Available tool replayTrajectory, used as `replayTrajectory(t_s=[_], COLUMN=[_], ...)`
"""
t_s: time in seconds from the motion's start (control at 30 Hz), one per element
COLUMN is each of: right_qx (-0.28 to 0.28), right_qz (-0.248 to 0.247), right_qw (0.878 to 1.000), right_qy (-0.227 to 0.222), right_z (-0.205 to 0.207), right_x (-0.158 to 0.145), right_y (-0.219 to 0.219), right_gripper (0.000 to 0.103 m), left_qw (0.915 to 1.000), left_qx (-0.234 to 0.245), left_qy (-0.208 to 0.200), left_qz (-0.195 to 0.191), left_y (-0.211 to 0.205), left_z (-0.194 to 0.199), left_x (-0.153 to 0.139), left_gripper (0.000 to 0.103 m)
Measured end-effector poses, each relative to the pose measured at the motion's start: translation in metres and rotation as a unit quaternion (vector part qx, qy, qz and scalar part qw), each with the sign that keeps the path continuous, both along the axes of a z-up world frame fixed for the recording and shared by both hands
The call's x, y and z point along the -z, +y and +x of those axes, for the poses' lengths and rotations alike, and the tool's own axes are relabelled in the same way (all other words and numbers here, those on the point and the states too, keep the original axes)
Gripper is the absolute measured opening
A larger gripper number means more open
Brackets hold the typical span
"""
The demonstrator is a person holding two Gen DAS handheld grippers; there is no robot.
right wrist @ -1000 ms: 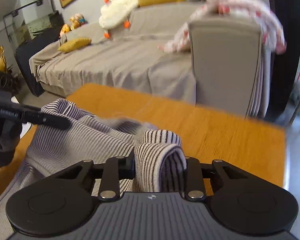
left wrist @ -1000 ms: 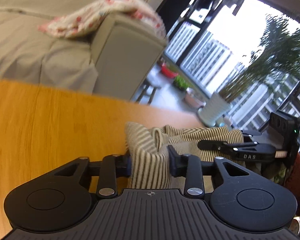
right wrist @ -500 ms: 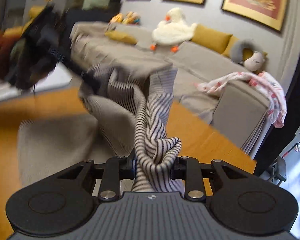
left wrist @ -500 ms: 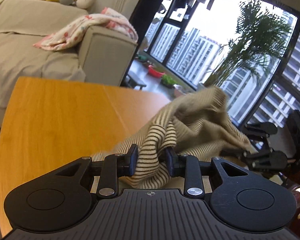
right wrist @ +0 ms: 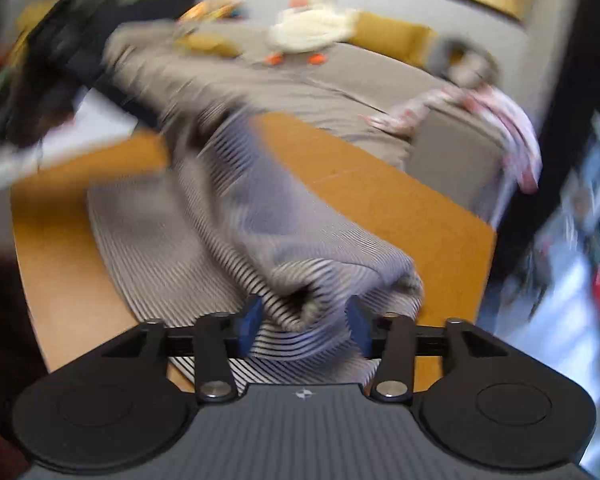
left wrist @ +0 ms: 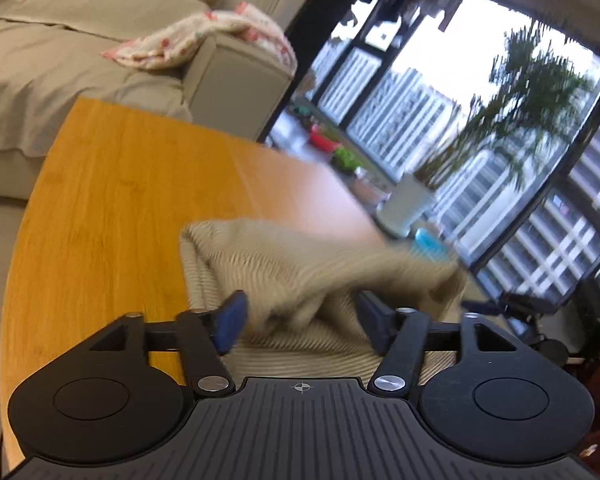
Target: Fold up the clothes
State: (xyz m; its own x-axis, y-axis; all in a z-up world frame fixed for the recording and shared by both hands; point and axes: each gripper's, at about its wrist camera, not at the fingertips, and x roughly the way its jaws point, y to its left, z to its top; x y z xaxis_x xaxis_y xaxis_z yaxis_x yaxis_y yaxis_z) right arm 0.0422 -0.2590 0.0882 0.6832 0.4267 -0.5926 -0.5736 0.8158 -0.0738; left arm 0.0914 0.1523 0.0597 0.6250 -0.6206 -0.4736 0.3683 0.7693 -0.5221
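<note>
A beige, finely striped garment (left wrist: pixel 300 264) lies in a folded heap on the orange wooden table (left wrist: pixel 120 200). My left gripper (left wrist: pixel 304 316) is open, its fingers wide apart with a fold of the cloth lying loosely between them. In the right wrist view the same garment (right wrist: pixel 220 220) is blurred, spread on the table (right wrist: pixel 400 208) with a rumpled end between the fingers. My right gripper (right wrist: pixel 306 320) stands open around that end, one blue pad (right wrist: pixel 252 320) bare. The right gripper (left wrist: pixel 540 320) also shows at the far right of the left wrist view.
A grey sofa (left wrist: pixel 60 60) with a floral cloth (left wrist: pixel 204 36) on its arm stands behind the table. Large windows and a potted plant (left wrist: pixel 408 204) are to the right. The table's far edge (right wrist: pixel 488 236) drops off near the sofa arm (right wrist: pixel 452 152).
Both grippers held the garment lifted half a second ago. It has come down onto the table folded over, and both pairs of fingers have opened, letting go of the cloth.
</note>
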Motion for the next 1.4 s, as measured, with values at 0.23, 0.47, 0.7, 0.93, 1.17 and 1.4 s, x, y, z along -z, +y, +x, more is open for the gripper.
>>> replayTrajectory(t_s=[0.23,0.47,0.7,0.93,1.17,1.4], right_qx=[0.161,0.219,0.176,0.077,0.188,0.224], right_qz=[0.347,0.418,0.234,0.107,0.237,0.285], right_qw=[0.896,0.812,0.929,0.991,0.930,0.892], right_qy=[0.224,0.345,0.228,-0.001,0.211,0.271], right_z=[0.038,0.051,0.085,0.076,0.076,0.083], right_x=[0.006,0.049,0.022,-0.084,-0.014,0.043], right_y=[-0.071,-0.070,-0.014,0.017,-0.041,-0.052], right_gripper=[0.071,0.071,0.017,0.016,0.035,0.058], left_qw=[0.9998,0.9985,0.9838,0.9807,0.9784,0.9449], left_qx=[0.008,0.051,0.108,0.120,0.114,0.187], left_qy=[-0.007,-0.019,-0.107,-0.097,-0.107,-0.174], left_qz=[-0.015,0.000,0.096,0.121,0.136,0.205], left_y=[-0.015,-0.058,-0.109,-0.112,-0.105,-0.175], left_z=[0.007,0.003,-0.014,-0.020,-0.028,-0.046], left_x=[-0.017,-0.010,-0.025,-0.009,-0.012,-0.009], left_gripper=[0.091,0.095,0.098,0.099,0.101,0.103])
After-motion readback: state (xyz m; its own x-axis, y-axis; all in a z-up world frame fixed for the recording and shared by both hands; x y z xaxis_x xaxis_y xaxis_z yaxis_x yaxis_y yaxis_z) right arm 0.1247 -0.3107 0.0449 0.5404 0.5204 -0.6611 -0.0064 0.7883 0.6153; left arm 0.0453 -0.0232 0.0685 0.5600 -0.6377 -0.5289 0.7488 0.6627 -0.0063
